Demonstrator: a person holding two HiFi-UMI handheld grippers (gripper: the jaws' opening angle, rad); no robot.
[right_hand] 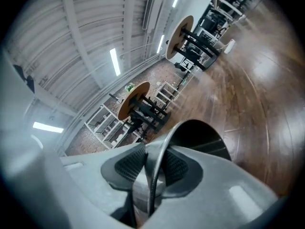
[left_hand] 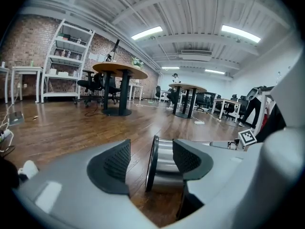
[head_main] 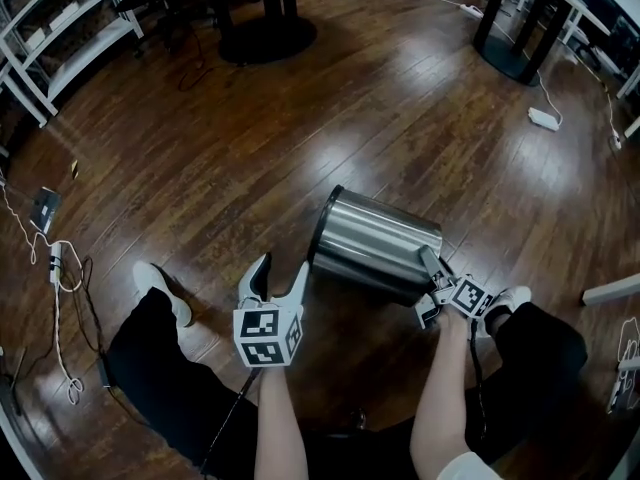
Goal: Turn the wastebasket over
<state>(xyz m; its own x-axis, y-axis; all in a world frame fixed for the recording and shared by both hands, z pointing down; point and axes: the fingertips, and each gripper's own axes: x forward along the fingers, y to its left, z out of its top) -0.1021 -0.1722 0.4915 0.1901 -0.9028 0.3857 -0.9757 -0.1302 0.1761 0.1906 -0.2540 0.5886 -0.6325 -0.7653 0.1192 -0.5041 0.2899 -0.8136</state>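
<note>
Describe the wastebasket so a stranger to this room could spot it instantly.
On the dark wooden floor, look just ahead of the person's shoes, between the left gripper and the right gripper. There lies the wastebasket, tipped on its side, its rim pinched by the right gripper. It is the only shiny steel cylinder; its neighbours are white power strips and black table bases.

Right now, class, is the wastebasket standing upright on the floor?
No, the wastebasket lies tipped on its side, its rim pinched between the fingers of the right gripper.
</note>
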